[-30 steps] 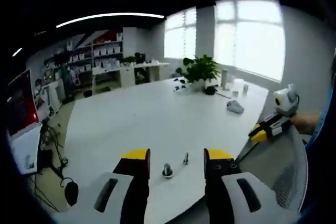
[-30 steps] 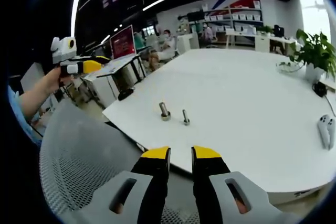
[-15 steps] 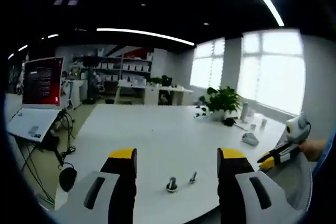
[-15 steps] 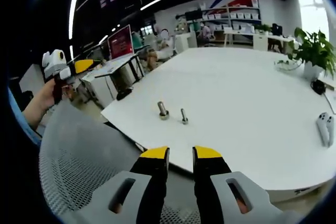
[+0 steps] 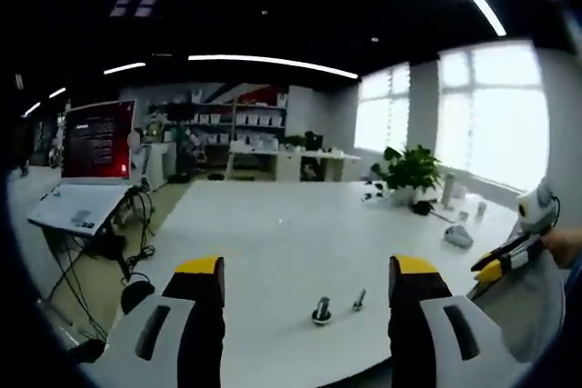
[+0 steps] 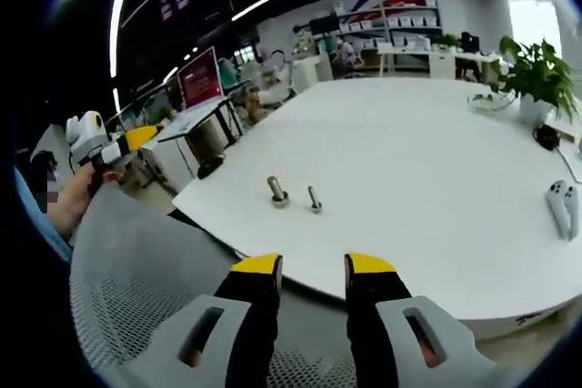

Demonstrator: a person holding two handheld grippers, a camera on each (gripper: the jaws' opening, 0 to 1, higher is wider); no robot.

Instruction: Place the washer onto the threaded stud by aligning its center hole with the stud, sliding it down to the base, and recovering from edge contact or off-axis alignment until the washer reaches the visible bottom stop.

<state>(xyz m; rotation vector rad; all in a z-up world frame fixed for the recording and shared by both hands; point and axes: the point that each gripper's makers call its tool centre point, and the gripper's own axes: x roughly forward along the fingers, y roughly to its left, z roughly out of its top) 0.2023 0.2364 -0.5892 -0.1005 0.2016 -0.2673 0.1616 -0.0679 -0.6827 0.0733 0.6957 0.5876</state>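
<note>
Two small metal pieces are seen upright near the white table's (image 6: 436, 179) front edge — a threaded stud (image 6: 276, 192) on a wider base, with a slimmer bolt (image 6: 314, 200) just beside it. Whether a washer sits at the base cannot be told. The left gripper (image 5: 307, 270) is spread wide, holding nothing; the right gripper (image 6: 313, 268) is held apart — likewise with nothing between its jaws.

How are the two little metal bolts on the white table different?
The left bolt looks thicker and sits on a wide round base; the right bolt looks thinner, with no wide base showing. The left bolt also looks slightly taller. Both are grey metal, standing upright, side by side near the table edge.
</note>
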